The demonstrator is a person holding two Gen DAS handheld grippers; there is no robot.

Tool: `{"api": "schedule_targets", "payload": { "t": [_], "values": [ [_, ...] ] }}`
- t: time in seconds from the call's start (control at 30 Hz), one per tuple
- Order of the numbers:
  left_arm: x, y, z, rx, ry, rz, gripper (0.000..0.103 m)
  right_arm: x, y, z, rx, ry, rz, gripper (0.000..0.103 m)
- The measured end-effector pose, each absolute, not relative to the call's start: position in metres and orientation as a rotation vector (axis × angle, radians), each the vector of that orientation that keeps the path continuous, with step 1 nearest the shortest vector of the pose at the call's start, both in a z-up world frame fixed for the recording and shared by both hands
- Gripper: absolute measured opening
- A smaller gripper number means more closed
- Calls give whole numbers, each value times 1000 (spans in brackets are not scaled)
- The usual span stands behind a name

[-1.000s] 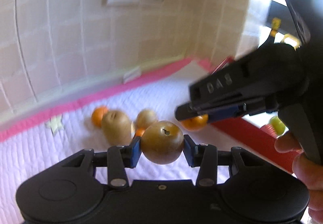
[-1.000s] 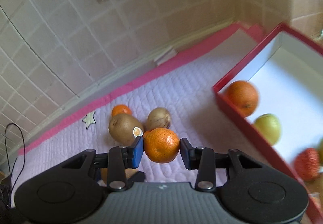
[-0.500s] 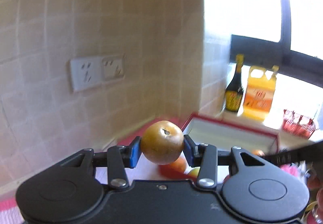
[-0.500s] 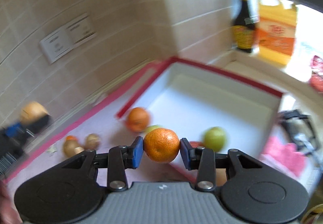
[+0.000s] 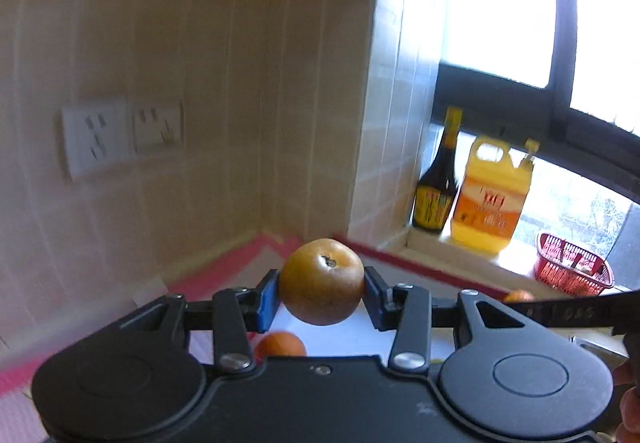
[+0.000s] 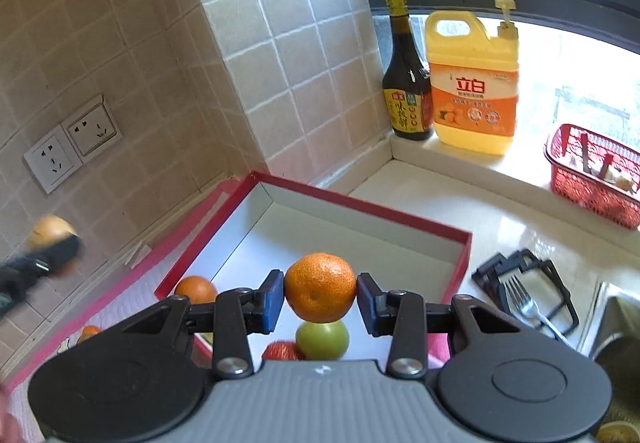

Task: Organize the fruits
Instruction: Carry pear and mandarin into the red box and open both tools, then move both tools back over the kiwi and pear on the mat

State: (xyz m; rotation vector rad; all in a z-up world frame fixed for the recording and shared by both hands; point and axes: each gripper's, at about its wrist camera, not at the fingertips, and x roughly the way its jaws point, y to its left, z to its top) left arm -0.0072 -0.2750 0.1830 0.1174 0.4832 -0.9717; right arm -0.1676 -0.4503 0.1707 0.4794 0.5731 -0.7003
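My left gripper (image 5: 322, 293) is shut on a brown pear (image 5: 322, 281) and holds it in the air above the near end of the red box (image 5: 400, 257). My right gripper (image 6: 320, 301) is shut on an orange mandarin (image 6: 320, 287) and holds it over the red box (image 6: 360, 205). In the box lie an orange (image 6: 195, 289), a green fruit (image 6: 322, 339) and a red fruit (image 6: 282, 351). The left gripper with its pear (image 6: 50, 233) shows blurred at the left of the right wrist view. A small orange fruit (image 6: 90, 331) lies on the pink mat.
A dark sauce bottle (image 6: 406, 75) and a yellow detergent jug (image 6: 474, 83) stand on the window sill, with a red basket (image 6: 592, 173) to their right. A black rack with a fork (image 6: 528, 299) lies on the counter beside a sink (image 6: 620, 331). Wall sockets (image 6: 72, 141) are on the tiled wall.
Both grippers lifted their fruits from the pink mat and swung right. They now hold them over the red box. The grips have not changed.
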Motion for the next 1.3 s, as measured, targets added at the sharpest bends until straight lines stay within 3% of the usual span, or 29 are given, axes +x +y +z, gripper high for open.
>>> {"api": "schedule_targets", "payload": {
  "t": [0.4,0.87,0.9,0.97,1.3],
  "values": [
    [5,-347,96,195,704,-1047,52,-121,-498,123,540,614,-663,42],
    [2,-361,78,239,727,-1067,52,-102,-501,108,544,624,-626,43],
    [1,-360,80,237,713,-1065,54,-102,-501,109,540,626,-624,44],
    [-2,-359,84,240,685,-1051,83,-102,-500,110,538,626,-615,51],
    [-7,-305,126,218,563,-958,82,-123,-488,139,557,567,-605,52]
  ]
}}
